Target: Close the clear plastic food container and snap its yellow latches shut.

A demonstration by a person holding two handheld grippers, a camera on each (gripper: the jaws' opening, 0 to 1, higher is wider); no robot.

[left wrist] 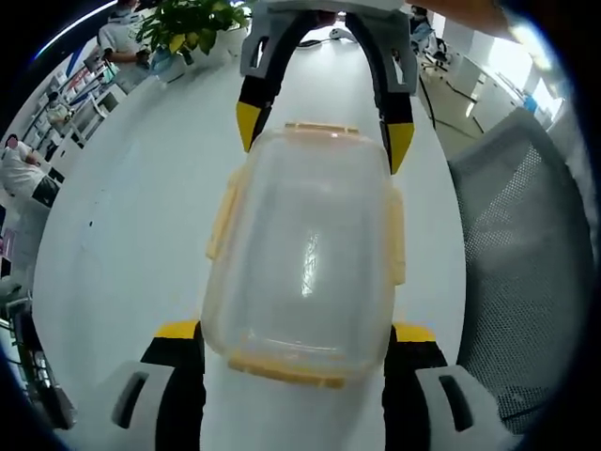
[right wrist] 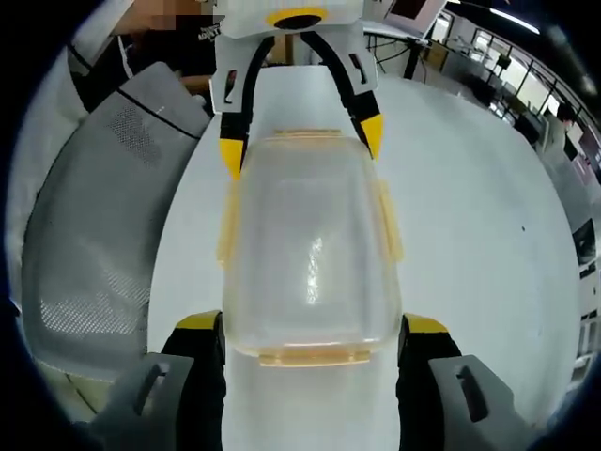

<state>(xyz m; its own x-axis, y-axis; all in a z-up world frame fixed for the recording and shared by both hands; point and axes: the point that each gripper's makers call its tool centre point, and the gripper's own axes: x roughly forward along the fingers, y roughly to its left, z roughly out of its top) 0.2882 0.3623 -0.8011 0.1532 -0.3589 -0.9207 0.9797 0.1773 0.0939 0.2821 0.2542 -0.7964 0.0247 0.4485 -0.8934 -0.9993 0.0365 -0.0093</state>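
While both grippers are parked at opposite ends of the clear container [left wrist: 305,258], the lid looks seated on top and the yellow latches [left wrist: 395,235] along the sides seem to lie flat against the walls — hard to say for sure whether every one has clicked. The box sits flat on the white surface [left wrist: 131,235], between a mesh office chair [left wrist: 526,263] on one side and open tabletop on the other.

In the left gripper view, the left gripper [left wrist: 296,343] has its jaws spread wide, straddling the near end latch without pinching it, and the right gripper [left wrist: 324,127] comes in from the far end, also released, its yellow tips just outside the corners. The right gripper view mirrors that: container [right wrist: 310,254] in the middle, right gripper [right wrist: 310,338] open around the near end.

My take on doing this step well: don't squeeze from the sides. Brace one end with one tool, then press each flap down and inward with a single jaw tip until it snaps. Work opposite latches in pairs so the lid doesn't rock — and check the end tabs too. A potted plant [left wrist: 192,23] sits well clear.
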